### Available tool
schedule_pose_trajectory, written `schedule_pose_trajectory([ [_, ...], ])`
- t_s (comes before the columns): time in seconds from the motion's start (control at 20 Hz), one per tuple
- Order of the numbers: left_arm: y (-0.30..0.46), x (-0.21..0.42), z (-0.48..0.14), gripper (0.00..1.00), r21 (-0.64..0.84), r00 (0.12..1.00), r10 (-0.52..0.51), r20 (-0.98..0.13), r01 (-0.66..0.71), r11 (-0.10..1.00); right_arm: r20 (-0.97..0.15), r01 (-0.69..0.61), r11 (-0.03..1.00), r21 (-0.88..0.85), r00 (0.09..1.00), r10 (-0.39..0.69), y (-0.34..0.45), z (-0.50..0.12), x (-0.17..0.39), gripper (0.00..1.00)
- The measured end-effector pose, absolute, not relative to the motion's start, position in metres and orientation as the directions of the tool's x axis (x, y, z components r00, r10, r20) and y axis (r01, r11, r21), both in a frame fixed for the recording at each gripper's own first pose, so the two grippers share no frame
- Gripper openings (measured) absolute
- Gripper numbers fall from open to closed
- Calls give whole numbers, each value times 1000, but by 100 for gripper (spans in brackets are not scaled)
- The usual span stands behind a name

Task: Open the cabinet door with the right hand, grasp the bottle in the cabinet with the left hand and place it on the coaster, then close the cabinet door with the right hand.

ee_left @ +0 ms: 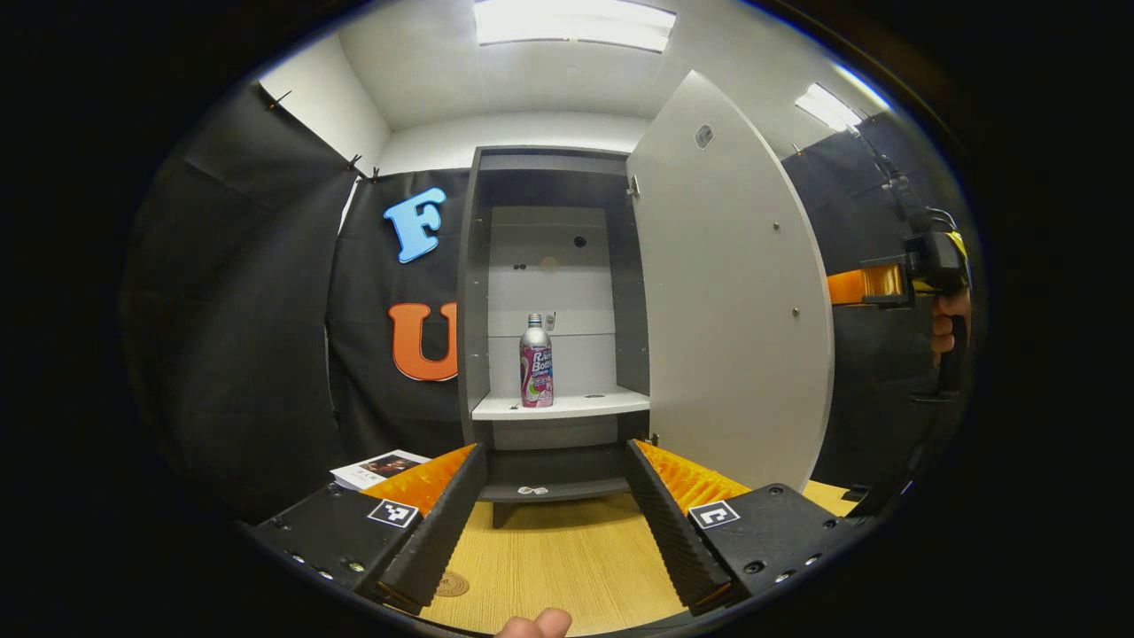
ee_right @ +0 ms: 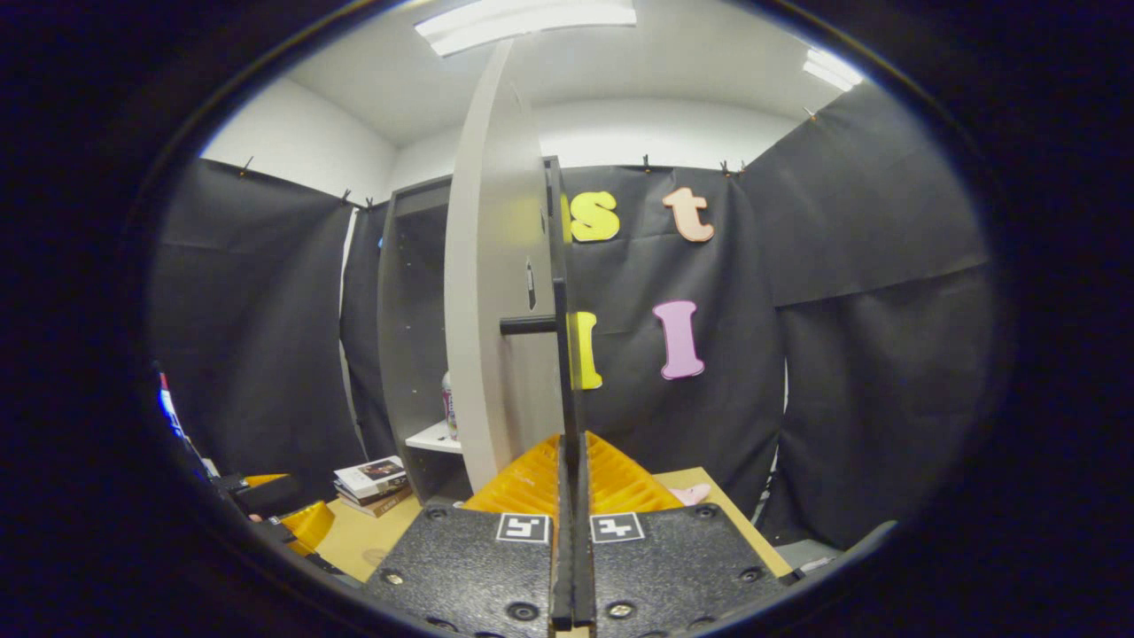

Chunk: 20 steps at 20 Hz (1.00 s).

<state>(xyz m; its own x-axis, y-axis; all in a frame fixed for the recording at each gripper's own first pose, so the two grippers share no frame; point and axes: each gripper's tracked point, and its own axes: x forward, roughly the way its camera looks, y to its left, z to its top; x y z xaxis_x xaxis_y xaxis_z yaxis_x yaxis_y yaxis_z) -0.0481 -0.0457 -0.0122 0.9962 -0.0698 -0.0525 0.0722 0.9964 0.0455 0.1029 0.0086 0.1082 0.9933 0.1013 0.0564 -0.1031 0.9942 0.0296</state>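
door (ee_left: 726,292) open: done | bottle (ee_left: 536,361) upright on cabinet shelf (ee_left: 567,406), ungrasped | left tongs (ee_left: 556,496) apart, aimed at it | right tongs (ee_right: 571,496) together by door edge | coaster (ee_left: 450,584) bare; placing, closing remain

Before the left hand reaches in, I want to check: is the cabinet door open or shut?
Open. The cabinet door is swung wide, and the bottle stands upright on the shelf inside.

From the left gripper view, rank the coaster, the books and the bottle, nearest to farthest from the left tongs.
1. Coaster: on the table, just under the left tongs.
2. Books: table's left side, farther back.
3. Bottle: cabinet shelf, farthest.
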Motion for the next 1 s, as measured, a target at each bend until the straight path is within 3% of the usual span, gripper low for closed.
schedule_pose_trajectory([
  [0.1, -45, -47, -14, 95, 42, 996, -65, -56, 68, 997, 50, -124, 991, 41, 991, 122, 10, 102, 92, 4],
  [0.3, -45, -47, -14, 95, 36, 996, -61, -59, 63, 997, 36, -33, 999, 6, 999, 33, -20, 89, 84, 4],
  [0.45, -47, -47, -16, 95, 35, 996, -69, -63, 71, 997, 21, -70, 997, 20, 997, 70, -15, 84, 80, 4],
  [0.55, -46, -45, -14, 95, 38, 996, -69, -56, 71, 997, 37, -58, 998, -1, 998, 58, -19, 85, 78, 28],
  [0.6, -46, -45, -13, 95, 41, 996, -71, -50, 73, 997, 41, -41, 999, -13, 998, 42, -22, 87, 81, 46],
  [0.7, -46, -40, -6, 95, 54, 997, -69, -33, 71, 996, 43, -28, 999, -16, 999, 29, -23, 85, 85, 62],
  [0.9, -43, -11, 16, 95, 58, 997, -80, 11, 80, 995, 46, -41, 999, 32, 998, 40, -25, 85, 86, 82],
  [1.0, -42, 10, 32, 95, 36, 996, -83, 44, 82, 996, 48, -41, 998, 49, 998, 39, -28, 86, 86, 83],
])
